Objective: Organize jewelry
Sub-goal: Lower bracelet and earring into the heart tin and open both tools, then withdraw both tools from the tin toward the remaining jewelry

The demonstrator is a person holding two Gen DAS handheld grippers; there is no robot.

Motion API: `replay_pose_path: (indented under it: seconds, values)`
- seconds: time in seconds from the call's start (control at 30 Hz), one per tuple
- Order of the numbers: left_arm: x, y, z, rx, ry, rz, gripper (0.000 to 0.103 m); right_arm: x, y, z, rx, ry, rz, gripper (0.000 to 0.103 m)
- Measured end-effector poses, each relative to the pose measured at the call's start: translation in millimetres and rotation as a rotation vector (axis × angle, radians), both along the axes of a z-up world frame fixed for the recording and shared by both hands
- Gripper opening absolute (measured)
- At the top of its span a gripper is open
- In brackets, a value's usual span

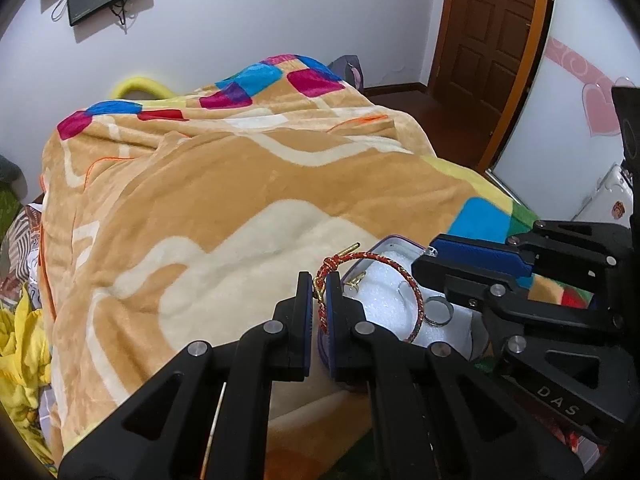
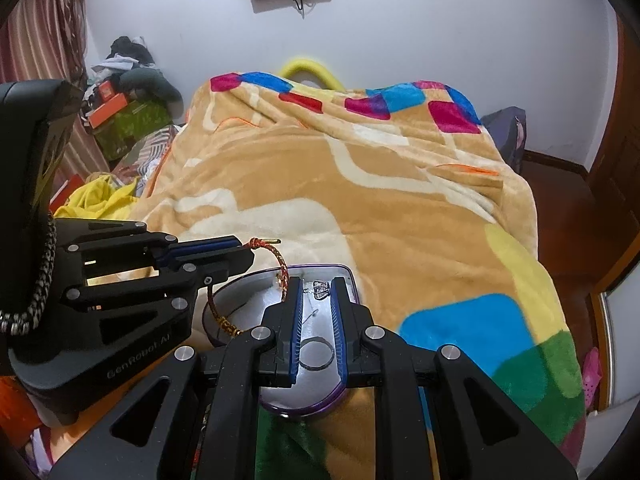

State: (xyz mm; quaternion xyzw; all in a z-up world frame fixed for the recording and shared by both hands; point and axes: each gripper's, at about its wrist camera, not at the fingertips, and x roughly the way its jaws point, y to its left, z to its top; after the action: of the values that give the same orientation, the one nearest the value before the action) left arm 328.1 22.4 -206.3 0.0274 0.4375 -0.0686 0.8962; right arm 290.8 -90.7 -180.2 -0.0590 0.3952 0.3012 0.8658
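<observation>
My left gripper (image 1: 319, 284) is shut on a red and gold braided bracelet (image 1: 412, 280) and holds it over the left edge of an open purple-rimmed tin (image 1: 394, 242) lined with white foam. It also shows in the right wrist view (image 2: 236, 250), with the bracelet (image 2: 282, 268) hanging from it. A silver ring (image 1: 438, 311) and a small earring lie on the foam. My right gripper (image 2: 316, 286) is slightly open and empty above the tin (image 2: 348, 272), over the ring (image 2: 316, 354) and a small sparkly piece (image 2: 321, 290).
The tin sits on a bed under a tan fleece blanket (image 1: 240, 184) with coloured squares. A wooden door (image 1: 484, 32) is at the right. Clothes and boxes (image 2: 120, 112) are piled left of the bed.
</observation>
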Motion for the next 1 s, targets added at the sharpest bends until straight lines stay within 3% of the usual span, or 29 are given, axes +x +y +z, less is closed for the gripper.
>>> replay_pose_path:
  seconds: [0.67,0.8,0.93,1.0]
  values:
    - [-10.9,9.2,12.1,-0.043,0.007,0.007,0.011,-7.7,0.0,14.3,-0.042,-0.015,-0.009,0.017]
    - [-22.6,10.4,24.8,-0.042,-0.020,0.009,0.017,-16.2,-3.6,24.0,-0.042,-0.036,-0.020,0.020]
    - [-36.2,10.5,39.7,-0.042,-0.053,0.011,0.034,-27.1,-7.4,34.5,-0.042,-0.070,-0.030,0.030]
    - [-45.7,10.6,48.8,-0.041,-0.073,0.010,0.036,-35.2,-10.4,41.5,-0.040,-0.088,-0.033,0.031]
